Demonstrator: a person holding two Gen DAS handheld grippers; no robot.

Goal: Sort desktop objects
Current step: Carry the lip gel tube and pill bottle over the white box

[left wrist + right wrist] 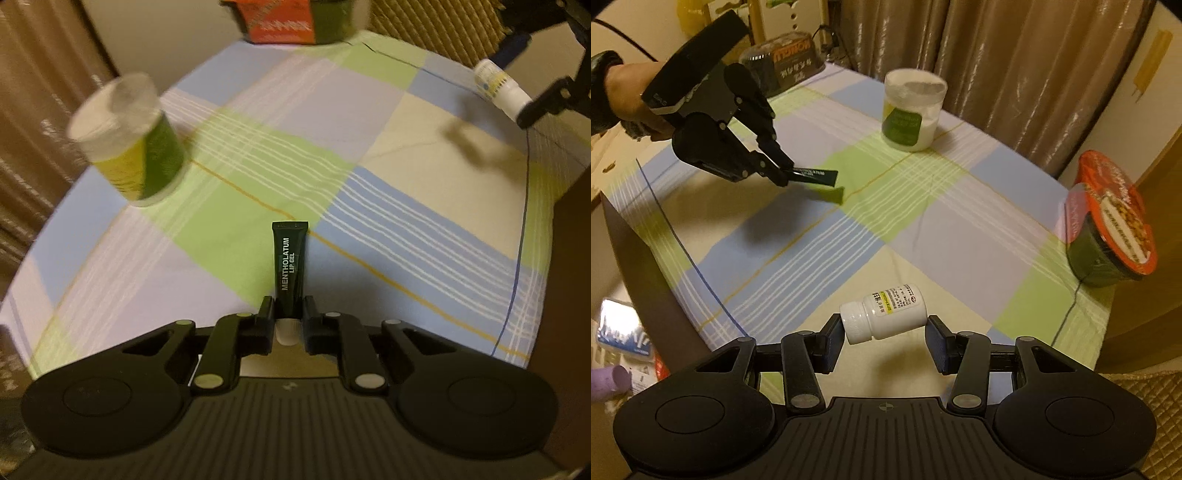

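**Both tools loaded above the checked cloth**

The left tool (pixel 289 310) is closed on a dark green lip gel tube (pixel 290 260), pinching it near the cap end so that the flat crimped end points away from the camera. In the right wrist view the same tool (pixel 781 173) hangs above the counter with the tube (pixel 812 176) sticking out roughly level, clear of the checked cloth (pixel 923 236), and the tube's shadow lies on the cloth just below it. A hand (pixel 624 92) holds this tool from the left edge of the picture.

The right tool (pixel 884 332) grips a small white pill bottle (pixel 884 312) lying sideways between its fingers, the ribbed cap against the left finger and the base against the right one. Seen from the left wrist view, the bottle (pixel 498 88) is held in the air at the far right, above the cloth (pixel 258 166).

On the counter stand a clear jar with a green label (pixel 911 110) near the far edge, by the curtain (pixel 1015 74), and a red-lidded noodle bowl (pixel 1115 225) at the right edge. A dark-lidded bowl (pixel 783 59) sits at the far left corner, behind the left tool. All three stand well apart from both tools.
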